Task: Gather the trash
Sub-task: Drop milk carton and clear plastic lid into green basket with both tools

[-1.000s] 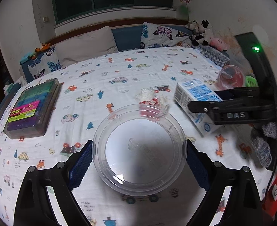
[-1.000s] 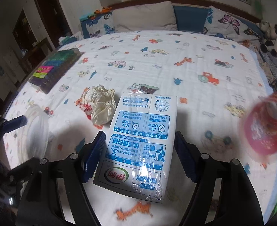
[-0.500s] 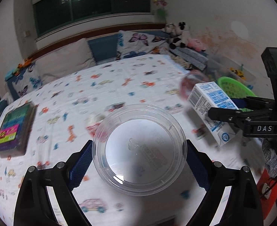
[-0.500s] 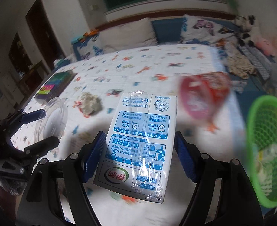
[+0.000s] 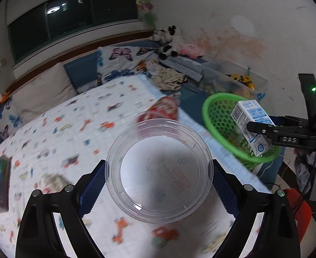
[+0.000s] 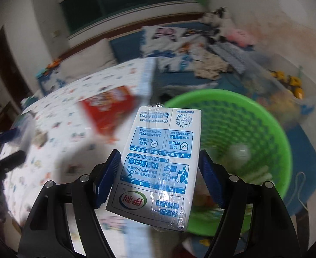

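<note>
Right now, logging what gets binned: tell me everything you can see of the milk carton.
The milk carton is a white box with blue panels, a QR code, Chinese print and a red-green logo, wrapped in clear film. The right gripper clamps it, blue pads on both sides. It hangs tilted in the air at the green basket, which has other bits inside.

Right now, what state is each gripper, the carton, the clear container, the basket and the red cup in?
Left gripper: shut on the clear container.
Clear container: held, empty.
Right gripper: shut on the milk carton.
Milk carton: held above the green basket's rim.
Green basket: upright, some trash inside.
Red cup: on the bed, blurred.
</note>
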The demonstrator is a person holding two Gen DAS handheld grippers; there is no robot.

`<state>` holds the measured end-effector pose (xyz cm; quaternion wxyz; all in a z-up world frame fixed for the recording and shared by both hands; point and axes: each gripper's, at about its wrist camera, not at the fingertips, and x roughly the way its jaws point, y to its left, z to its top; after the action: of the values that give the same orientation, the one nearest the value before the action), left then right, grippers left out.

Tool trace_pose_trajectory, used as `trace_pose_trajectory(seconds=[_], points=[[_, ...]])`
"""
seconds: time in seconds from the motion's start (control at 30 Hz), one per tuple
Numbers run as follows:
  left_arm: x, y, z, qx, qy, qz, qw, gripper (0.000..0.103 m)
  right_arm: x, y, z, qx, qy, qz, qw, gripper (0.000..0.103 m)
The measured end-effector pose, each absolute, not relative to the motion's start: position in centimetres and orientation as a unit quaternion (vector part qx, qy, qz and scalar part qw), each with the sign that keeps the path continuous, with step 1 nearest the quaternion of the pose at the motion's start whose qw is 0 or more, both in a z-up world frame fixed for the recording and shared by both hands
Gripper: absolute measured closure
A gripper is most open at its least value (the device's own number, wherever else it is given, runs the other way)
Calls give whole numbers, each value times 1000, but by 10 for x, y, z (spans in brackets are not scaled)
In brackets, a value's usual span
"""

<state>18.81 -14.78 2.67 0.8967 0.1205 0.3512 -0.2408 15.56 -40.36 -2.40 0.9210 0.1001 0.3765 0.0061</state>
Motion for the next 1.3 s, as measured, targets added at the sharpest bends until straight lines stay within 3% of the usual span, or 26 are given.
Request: trace_pose_trajectory(seconds=[0.53, 1.3], points=[[211, -254, 36, 153, 350, -278, 881, 13, 155, -483, -54, 150, 376, -45, 913, 29], [236, -335, -14, 153, 420, -305, 841, 11, 109, -499, -39, 174, 342, -47, 922, 25]])
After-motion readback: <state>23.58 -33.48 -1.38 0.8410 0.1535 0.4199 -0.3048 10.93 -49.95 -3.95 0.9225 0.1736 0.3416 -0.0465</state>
